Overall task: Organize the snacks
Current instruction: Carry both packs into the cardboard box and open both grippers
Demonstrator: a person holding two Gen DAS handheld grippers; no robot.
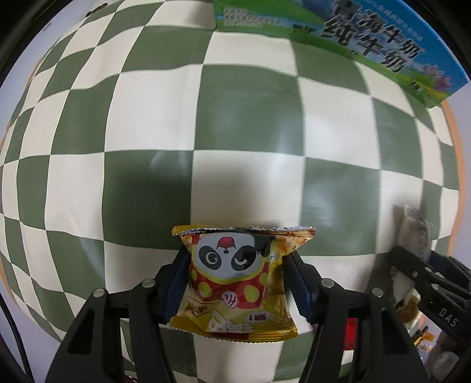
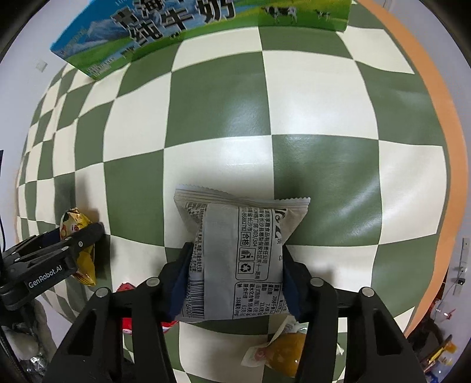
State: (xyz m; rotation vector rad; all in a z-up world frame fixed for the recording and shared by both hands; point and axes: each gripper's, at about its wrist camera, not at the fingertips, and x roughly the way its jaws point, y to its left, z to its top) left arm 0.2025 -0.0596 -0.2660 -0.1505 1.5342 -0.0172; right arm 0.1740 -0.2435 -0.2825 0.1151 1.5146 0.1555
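The left gripper pinches a yellow snack bag with a panda face on it. Both pads press the bag's sides, so it bends in the middle. The right gripper squeezes a grey snack bag the same way, with the printed back side showing.

Under both tools is a green and white checkered cloth. Far ahead of the tools, at the back of the cloth, stands a blue and green milk box.

Just under the right gripper, close to its right finger, an orange snack packet lies on the cloth. A red packet peeks out near its left finger.
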